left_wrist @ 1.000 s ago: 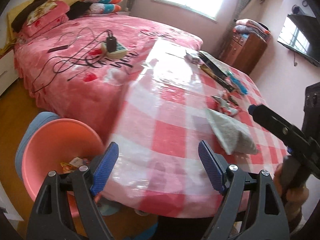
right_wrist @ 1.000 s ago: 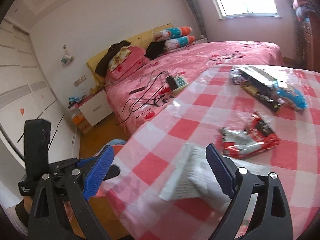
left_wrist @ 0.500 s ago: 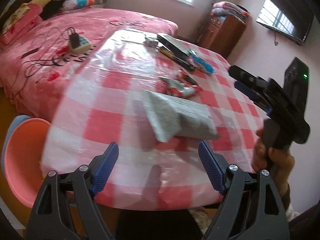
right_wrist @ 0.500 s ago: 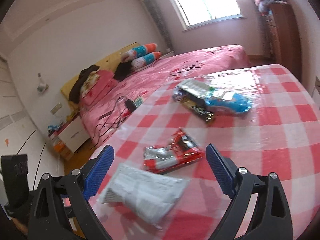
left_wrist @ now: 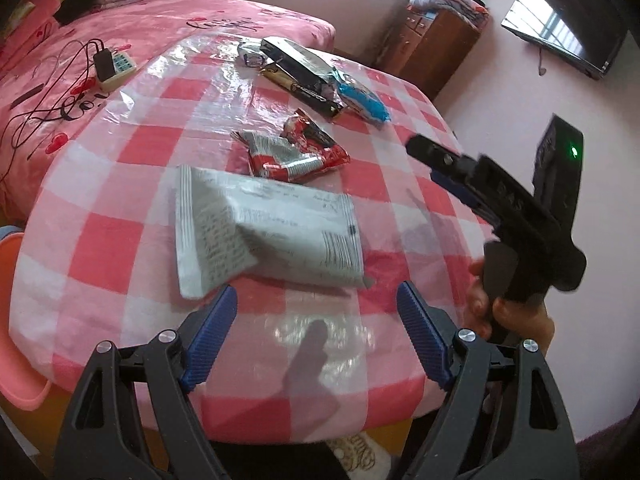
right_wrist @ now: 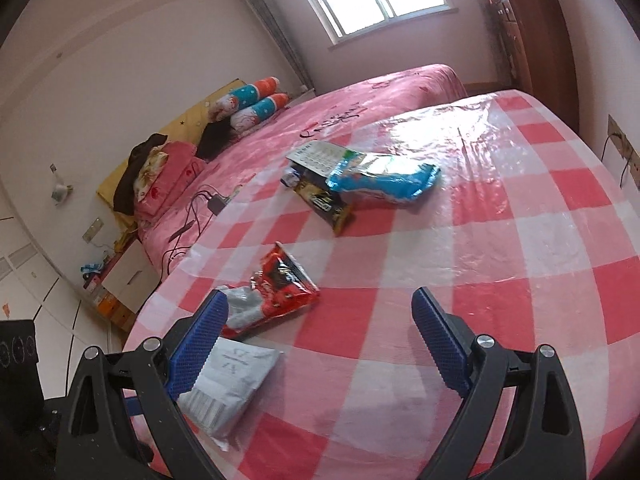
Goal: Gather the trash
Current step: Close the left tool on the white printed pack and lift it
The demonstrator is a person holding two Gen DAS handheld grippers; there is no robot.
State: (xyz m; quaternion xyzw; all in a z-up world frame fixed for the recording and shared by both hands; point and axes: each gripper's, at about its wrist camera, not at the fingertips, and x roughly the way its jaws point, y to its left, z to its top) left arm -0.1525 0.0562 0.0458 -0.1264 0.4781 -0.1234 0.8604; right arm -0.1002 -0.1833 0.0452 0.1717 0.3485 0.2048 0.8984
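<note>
The grey mailer bag (left_wrist: 264,228) lies flat on the checked table (left_wrist: 120,248), straight ahead of the left tongs (left_wrist: 316,340), which stand spread and empty just short of its near edge. Its long axis runs across their gap. The right tongs (right_wrist: 320,344), also spread and empty, sit off to its side, so the left hand seems nearer.

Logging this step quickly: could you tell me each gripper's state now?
Left gripper: open, holding nothing.
Right gripper: open, holding nothing.
</note>
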